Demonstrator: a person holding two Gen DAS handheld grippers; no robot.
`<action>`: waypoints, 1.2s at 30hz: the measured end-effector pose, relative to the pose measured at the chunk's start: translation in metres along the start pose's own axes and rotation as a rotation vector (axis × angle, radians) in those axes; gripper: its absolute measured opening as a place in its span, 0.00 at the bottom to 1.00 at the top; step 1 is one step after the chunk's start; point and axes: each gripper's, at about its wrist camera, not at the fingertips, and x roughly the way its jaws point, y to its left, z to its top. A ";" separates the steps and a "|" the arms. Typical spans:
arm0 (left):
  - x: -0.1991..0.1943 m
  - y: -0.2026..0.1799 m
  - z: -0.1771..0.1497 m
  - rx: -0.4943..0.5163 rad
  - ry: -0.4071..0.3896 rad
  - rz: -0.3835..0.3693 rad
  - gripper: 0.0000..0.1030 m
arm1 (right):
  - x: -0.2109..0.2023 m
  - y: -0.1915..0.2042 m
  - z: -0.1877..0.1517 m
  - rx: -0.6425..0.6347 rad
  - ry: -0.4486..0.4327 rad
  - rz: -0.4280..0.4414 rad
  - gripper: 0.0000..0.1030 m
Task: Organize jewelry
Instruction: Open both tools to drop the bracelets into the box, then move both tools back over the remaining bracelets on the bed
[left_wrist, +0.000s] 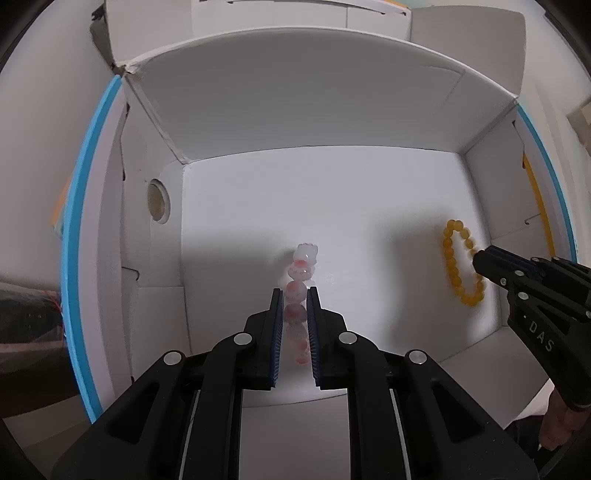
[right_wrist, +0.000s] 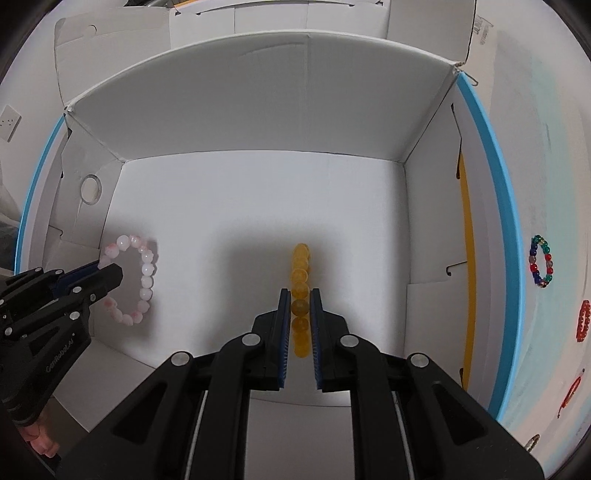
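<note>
Both grippers reach down into an open white cardboard box (left_wrist: 317, 110), its flaps folded outward.

Left gripper (left_wrist: 294, 295): black frame, blue ribbed pads. Jaws nearly together, clamped on a bracelet of pale pink and white translucent beads (left_wrist: 301, 280). In the left wrist view the bracelet is seen edge-on, running between the pads and past the fingertips. In the right wrist view the same bracelet (right_wrist: 142, 280) shows as an open ring at the left of the box floor, gripped at its left side.

Right gripper (right_wrist: 300, 295): same build. Jaws nearly together, clamped on a bracelet of round amber-yellow beads (right_wrist: 300, 288), edge-on between the pads. From the left wrist view that bracelet (left_wrist: 452, 266) is a ring at the right of the box floor, held at its right side by the right gripper (left_wrist: 476, 254).

The two bracelets are well apart, both low over the white floor; whether they touch it cannot be told.

Round hole (left_wrist: 158, 201) in the left box wall.

Outside the box, right, on a pale surface: a multicoloured bead bracelet (right_wrist: 542, 266), a red bead bracelet (right_wrist: 584, 321) nearer, a thin red strand (right_wrist: 571, 393) nearer still.
</note>
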 end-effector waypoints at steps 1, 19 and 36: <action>-0.001 0.000 0.000 0.001 -0.003 -0.002 0.13 | 0.000 0.001 0.000 0.001 0.000 0.004 0.11; -0.037 0.006 -0.007 -0.030 -0.124 0.039 0.64 | -0.048 -0.007 -0.010 0.004 -0.114 0.040 0.59; -0.086 -0.028 -0.023 -0.032 -0.229 0.049 0.92 | -0.107 -0.043 -0.038 0.055 -0.240 0.064 0.83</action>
